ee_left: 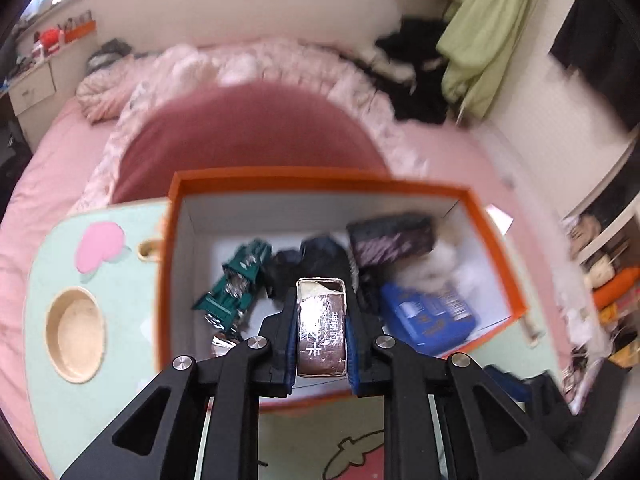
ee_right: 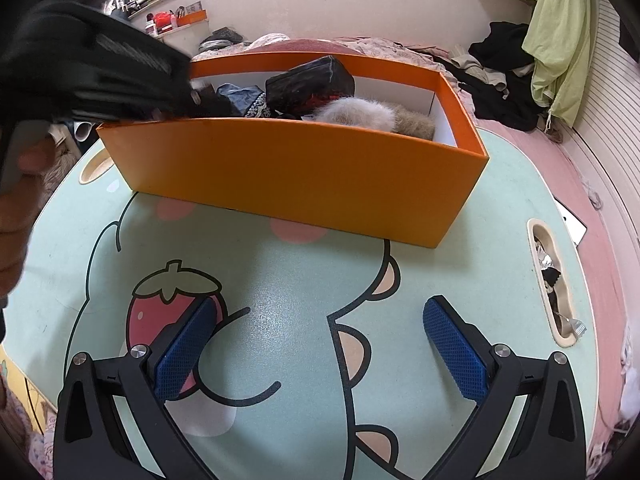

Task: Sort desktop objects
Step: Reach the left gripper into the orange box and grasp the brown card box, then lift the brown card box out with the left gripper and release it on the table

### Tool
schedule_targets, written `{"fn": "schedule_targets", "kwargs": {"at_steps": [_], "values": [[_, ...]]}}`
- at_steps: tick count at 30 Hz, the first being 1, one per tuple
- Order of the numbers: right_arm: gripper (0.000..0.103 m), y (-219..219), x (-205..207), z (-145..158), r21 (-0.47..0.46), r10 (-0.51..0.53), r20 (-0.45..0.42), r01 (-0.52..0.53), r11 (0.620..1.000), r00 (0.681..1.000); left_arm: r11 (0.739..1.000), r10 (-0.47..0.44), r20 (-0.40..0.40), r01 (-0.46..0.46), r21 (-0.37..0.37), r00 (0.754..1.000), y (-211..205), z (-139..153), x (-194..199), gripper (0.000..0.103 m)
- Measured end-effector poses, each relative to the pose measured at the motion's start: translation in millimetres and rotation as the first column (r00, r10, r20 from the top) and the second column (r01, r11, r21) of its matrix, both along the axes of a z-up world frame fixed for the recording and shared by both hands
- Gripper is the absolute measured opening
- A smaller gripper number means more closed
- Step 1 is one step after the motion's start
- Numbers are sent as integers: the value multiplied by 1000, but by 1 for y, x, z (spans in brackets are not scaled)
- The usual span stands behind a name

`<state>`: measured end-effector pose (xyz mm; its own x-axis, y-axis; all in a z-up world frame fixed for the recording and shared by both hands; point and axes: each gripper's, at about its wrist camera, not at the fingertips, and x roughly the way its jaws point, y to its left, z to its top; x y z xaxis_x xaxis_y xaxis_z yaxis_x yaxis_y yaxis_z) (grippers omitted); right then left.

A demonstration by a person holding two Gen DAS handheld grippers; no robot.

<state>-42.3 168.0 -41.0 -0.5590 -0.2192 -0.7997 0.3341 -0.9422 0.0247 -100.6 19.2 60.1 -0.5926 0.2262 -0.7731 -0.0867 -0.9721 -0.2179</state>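
My left gripper (ee_left: 321,320) is shut on a small brown box with white lettering (ee_left: 321,332) and holds it above the open orange box (ee_left: 496,236). Inside the orange box lie a green toy (ee_left: 236,284), dark cloth (ee_left: 316,260), a dark packet (ee_left: 392,238), a blue packet (ee_left: 428,316) and white fluff (ee_left: 436,264). In the right wrist view the orange box (ee_right: 296,172) stands on the mint table (ee_right: 280,280), with the left gripper (ee_right: 104,76) over its left end. My right gripper (ee_right: 320,344) is open and empty, low over the table in front of the box.
The round mint table has a cartoon print, a round cup recess (ee_left: 76,334) at its left and a slot tray (ee_right: 554,284) with small items at its right. A pink bed (ee_left: 48,184) with bedding and clothes lies behind. Shelves (ee_left: 608,264) stand at the right.
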Motion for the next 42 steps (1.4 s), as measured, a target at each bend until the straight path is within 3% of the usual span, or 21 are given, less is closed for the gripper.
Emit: {"fn": "schedule_targets", "kwargs": {"at_steps": [4, 6, 9, 12, 15, 16, 17, 18, 20, 24, 27, 29, 31, 35, 37, 38, 42], "values": [[103, 0, 0, 1, 0, 0, 1, 0, 1000, 1000, 997, 5, -166, 7, 72, 986, -12, 42, 45, 18], [103, 0, 0, 1, 1, 0, 1, 0, 1000, 1000, 995, -18, -191, 36, 92, 981, -14, 47, 65, 18], [103, 0, -1, 1, 1, 0, 2, 0, 1000, 1000, 987, -60, -167, 83, 135, 984, -16, 30, 88, 18], [103, 1, -1, 0, -1, -1, 1, 1, 1000, 1000, 983, -9, -172, 40, 181, 985, -20, 0, 103, 18], [103, 4, -1, 2, -10, -7, 1, 7, 1000, 1000, 986, 4, -160, 23, 166, 987, -15, -23, 107, 21], [102, 8, -2, 4, -28, -12, -1, 12, 1000, 1000, 990, 6, -156, 16, 142, 988, -13, -28, 106, 25], [100, 12, 0, 9, -45, -24, -16, 24, 999, 1000, 993, 15, -153, 3, 114, 988, -11, -33, 105, 39], [98, 17, 3, 16, -63, -34, -41, 32, 998, 999, 995, 29, -153, -13, 104, 988, -10, -36, 106, 62], [95, 26, 12, 38, -124, -27, -109, 13, 992, 994, 990, 56, -158, -35, 137, 986, -16, -40, 109, 81], [95, 30, 7, 96, -268, 36, -193, -88, 960, 981, 979, 97, -171, -63, 195, 981, -30, -45, 116, 93], [91, 19, -32, 115, -338, 61, -140, -106, 935, 988, 977, 111, -141, -83, 194, 984, -32, -50, 114, 93], [83, 2, -62, 116, -325, 71, -91, -97, 941, 993, 977, 115, -120, -91, 192, 986, -34, -53, 111, 93], [83, -10, -87, 111, -323, 75, -56, -89, 942, 996, 976, 119, -120, -95, 194, 986, -36, -54, 111, 93], [83, -21, -118, 90, -265, 45, -29, -51, 963, 999, 976, 111, -133, -83, 203, 985, -37, -53, 113, 93], [80, -17, -132, 72, -280, 41, 46, -27, 960, 998, 977, 106, -129, -79, 200, 986, -36, -53, 111, 93], [73, -17, -141, 63, -298, 45, 101, -13, 954, 994, 977, 102, -130, -75, 198, 986, -35, -53, 112, 93], [73, -26, -152, 48, -323, 102, 184, -38, 946, 978, 977, 90, -138, -61, 205, 986, -35, -52, 112, 93]]}}
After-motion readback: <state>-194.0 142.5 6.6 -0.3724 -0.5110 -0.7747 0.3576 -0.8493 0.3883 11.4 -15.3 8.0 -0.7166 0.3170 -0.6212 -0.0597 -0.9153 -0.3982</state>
